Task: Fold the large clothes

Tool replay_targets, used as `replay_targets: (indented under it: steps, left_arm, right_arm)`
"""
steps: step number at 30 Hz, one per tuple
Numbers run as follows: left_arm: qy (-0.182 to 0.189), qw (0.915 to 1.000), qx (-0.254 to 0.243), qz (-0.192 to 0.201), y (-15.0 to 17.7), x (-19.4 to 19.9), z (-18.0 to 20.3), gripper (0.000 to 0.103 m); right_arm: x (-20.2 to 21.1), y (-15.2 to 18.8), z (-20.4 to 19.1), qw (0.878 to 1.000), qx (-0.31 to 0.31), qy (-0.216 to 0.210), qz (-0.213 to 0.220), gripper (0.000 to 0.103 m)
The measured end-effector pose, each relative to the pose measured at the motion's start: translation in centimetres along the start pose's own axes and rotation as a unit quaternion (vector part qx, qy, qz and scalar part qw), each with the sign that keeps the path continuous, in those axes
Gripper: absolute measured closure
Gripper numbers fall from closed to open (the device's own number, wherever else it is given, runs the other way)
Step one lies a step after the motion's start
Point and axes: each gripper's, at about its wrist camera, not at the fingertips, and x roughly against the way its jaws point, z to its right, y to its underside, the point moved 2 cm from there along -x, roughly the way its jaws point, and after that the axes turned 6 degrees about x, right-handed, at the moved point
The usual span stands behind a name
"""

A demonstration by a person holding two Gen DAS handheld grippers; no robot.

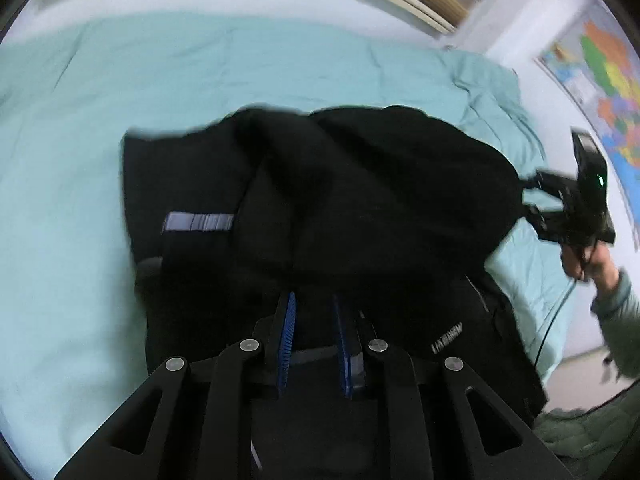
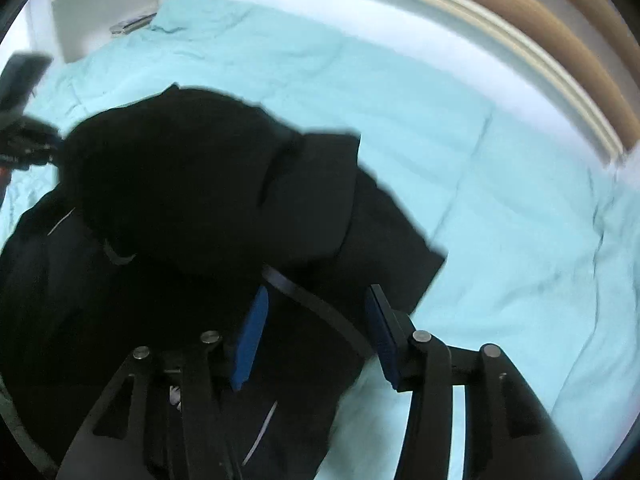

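A large black jacket lies bunched on a bed with a pale teal sheet. It has a grey-blue stripe and a small white logo. My left gripper stands over its near edge, its blue pads close together with dark cloth pinched between them. In the right wrist view the left gripper meets the jacket's far left edge. My right gripper hangs over the jacket's right side with its pads wide apart around cloth and a dark strap, not pressing. The left wrist view shows the right gripper at the jacket's right edge.
A wooden headboard runs along the far side of the bed. A coloured map hangs on the wall to the right. A white shelf stands at the far left. A hand in a green sleeve holds the right gripper, and a cable trails from it.
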Motion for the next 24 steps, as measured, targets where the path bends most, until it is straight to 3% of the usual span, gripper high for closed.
replay_targets:
  steps: [4,7,10,14,16,18,21,24]
  left_arm:
    - [-0.002,0.9978,0.029,0.06,-0.8,4.1,-0.1,0.082]
    - [0.034,0.9939,0.039,0.097,-3.7,5.5,0.5,0.082]
    - [0.041,0.9924,0.04,0.109,-6.7,4.9,2.6,0.082]
    - [0.07,0.9942,0.038,0.072,-8.7,1.0,4.5,0.082]
    - [0.059,0.9972,0.032,0.031,-8.0,-2.0,4.8,0.082]
    - [0.028,0.9993,0.022,-0.015,-6.1,-4.9,4.3,0.082]
    - [0.014,0.9965,0.045,-0.07,-2.9,-8.9,2.5,0.082]
    - [0.015,0.992,0.09,-0.087,-0.5,-12.2,0.2,0.081]
  right_arm:
    - [3.1,0.4,1.2,0.999,-0.039,-0.027,0.007,0.051]
    - [4.9,-3.3,1.0,0.997,-0.052,-0.03,0.042,0.05]
    - [4.3,-8.5,0.4,0.992,-0.096,-0.058,0.059,0.048]
    - [1.4,-11.8,-0.4,0.976,-0.168,-0.132,0.038,0.046]
    - [-1.5,-11.5,-0.5,0.97,-0.187,-0.153,0.008,0.046]
    - [-5.0,-9.5,-1.4,0.968,-0.192,-0.157,-0.038,0.046]
    - [-9.6,-5.5,-3.3,0.959,-0.203,-0.173,-0.097,0.046]
    - [-13.0,-1.6,-4.6,0.948,-0.238,-0.19,-0.087,0.046]
